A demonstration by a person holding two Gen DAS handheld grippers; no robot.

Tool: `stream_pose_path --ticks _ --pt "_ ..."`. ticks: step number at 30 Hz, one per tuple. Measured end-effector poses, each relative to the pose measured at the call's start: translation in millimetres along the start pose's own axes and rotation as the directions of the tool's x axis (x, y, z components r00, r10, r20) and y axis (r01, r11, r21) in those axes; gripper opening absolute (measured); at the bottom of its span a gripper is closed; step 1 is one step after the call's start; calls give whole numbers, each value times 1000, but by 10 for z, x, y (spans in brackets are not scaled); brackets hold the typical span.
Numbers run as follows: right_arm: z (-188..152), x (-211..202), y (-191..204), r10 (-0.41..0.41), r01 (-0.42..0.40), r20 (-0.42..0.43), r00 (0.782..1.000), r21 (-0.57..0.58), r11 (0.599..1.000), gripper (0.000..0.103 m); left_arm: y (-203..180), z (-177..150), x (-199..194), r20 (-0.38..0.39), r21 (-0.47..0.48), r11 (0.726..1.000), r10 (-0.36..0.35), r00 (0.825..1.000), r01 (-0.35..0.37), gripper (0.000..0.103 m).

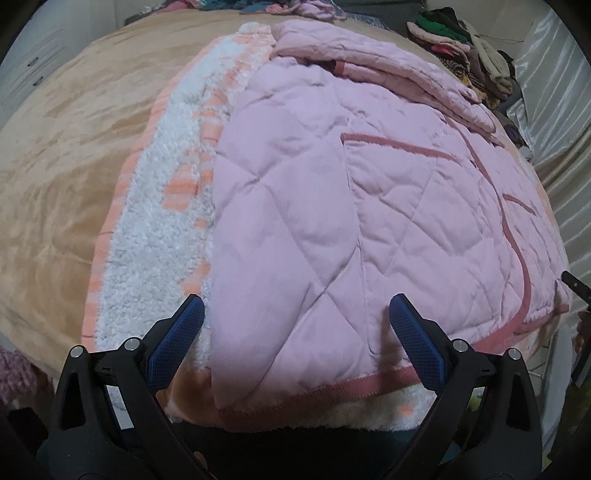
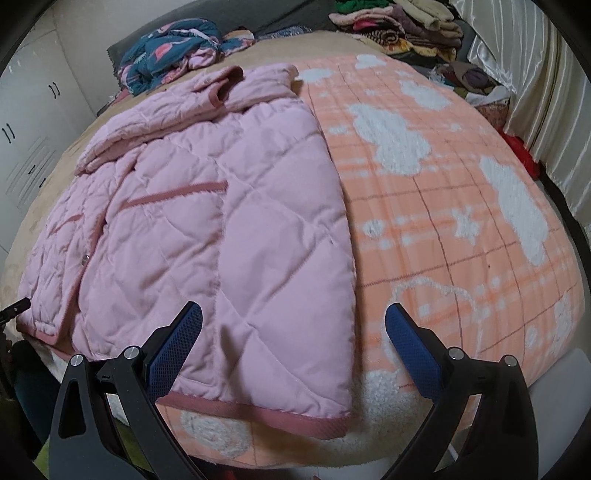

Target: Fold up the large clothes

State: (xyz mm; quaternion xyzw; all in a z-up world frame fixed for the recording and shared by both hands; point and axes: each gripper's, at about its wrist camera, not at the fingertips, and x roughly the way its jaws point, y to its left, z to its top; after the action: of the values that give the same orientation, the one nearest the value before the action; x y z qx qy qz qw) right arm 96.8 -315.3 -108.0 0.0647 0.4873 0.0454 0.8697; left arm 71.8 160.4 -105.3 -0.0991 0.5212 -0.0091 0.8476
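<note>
A pink quilted jacket (image 1: 314, 206) with darker pink trim lies flat on an orange-and-white fleece blanket (image 1: 159, 229); its hem faces me and a sleeve is folded across the top. My left gripper (image 1: 295, 314) hovers open over the jacket's near left hem corner, holding nothing. In the right wrist view the same jacket (image 2: 207, 236) covers the left half of the blanket (image 2: 461, 229). My right gripper (image 2: 293, 317) is open above the jacket's near right edge, with nothing between its blue fingers (image 2: 410, 343).
A tan bedcover (image 1: 55, 155) stretches to the left. Stacks of folded clothes (image 2: 402, 26) sit at the far right corner and a crumpled blue patterned garment (image 2: 173, 48) lies at the far left. White cabinets (image 2: 26, 122) stand to the left, a shiny curtain (image 2: 532, 92) to the right.
</note>
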Motion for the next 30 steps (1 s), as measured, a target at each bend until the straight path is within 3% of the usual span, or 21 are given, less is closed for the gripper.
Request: stream_pose_path --ticks 9,15,16,19,21,22,25,27,30 --pt "-172 151 -165 63 -60 -66 996 50 997 99 69 -22 70 -40 -29 999 -39 998 38 94" --pt "-291 145 -226 130 -125 -55 990 76 989 99 172 -61 109 -65 -71 996 -65 996 60 94" --pt "-306 136 -220 140 -136 -52 989 72 988 97 189 -66 106 -65 -80 995 -72 995 67 94" --pt "-356 105 -170 216 -214 -47 975 49 976 56 186 -79 116 -70 -71 995 -68 995 63 93" --pt "-356 49 -119 233 -232 -38 972 17 972 39 157 -86 102 -60 -56 997 -54 997 51 87" --pt "-346 12 -95 258 -258 -29 966 5 966 31 128 -87 96 -49 -42 998 -40 998 38 77" --pt "-278 -113 -80 334 -334 17 943 6 943 30 22 -106 74 -29 -5 1000 -9 1000 9 62" --pt "-260 -92 -85 332 -332 14 943 2 943 31 -15 -113 46 -16 5 1000 11 1000 -11 55" --pt "-282 32 -130 327 -327 -12 945 33 944 46 -12 -106 -16 3 -3 1000 19 1000 -19 46"
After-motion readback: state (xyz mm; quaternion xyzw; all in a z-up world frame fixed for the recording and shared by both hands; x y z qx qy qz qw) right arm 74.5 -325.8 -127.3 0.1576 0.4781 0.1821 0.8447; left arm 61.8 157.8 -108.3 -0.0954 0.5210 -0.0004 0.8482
